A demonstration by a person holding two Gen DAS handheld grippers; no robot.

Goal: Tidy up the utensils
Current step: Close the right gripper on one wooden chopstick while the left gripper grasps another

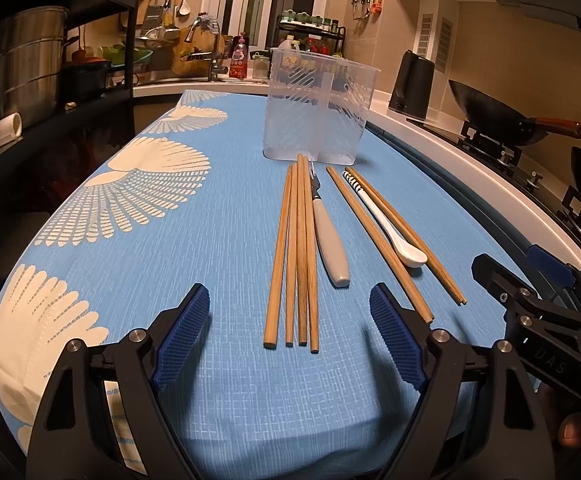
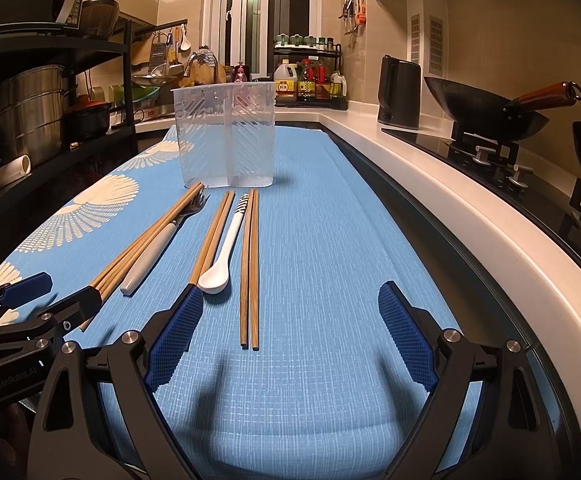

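A clear plastic two-compartment utensil holder (image 1: 317, 110) (image 2: 226, 136) stands empty on the blue tablecloth. In front of it lie a bundle of several wooden chopsticks (image 1: 296, 256) (image 2: 146, 240), a fork with a grey-white handle (image 1: 328, 236) (image 2: 158, 248), a white spoon with a striped handle (image 1: 386, 224) (image 2: 224, 252), and more chopsticks beside the spoon (image 1: 374, 240) (image 2: 249, 268). My left gripper (image 1: 290, 336) is open and empty, just short of the chopstick bundle. My right gripper (image 2: 290, 332) is open and empty, around the near ends of the right chopstick pair.
The blue cloth with white fan prints (image 1: 130, 208) covers the table. A white counter (image 2: 450, 200) runs on the right with a stove, a wok (image 2: 490, 108) and a black kettle (image 2: 398, 96). A black shelf with steel pots (image 1: 26, 64) stands on the left.
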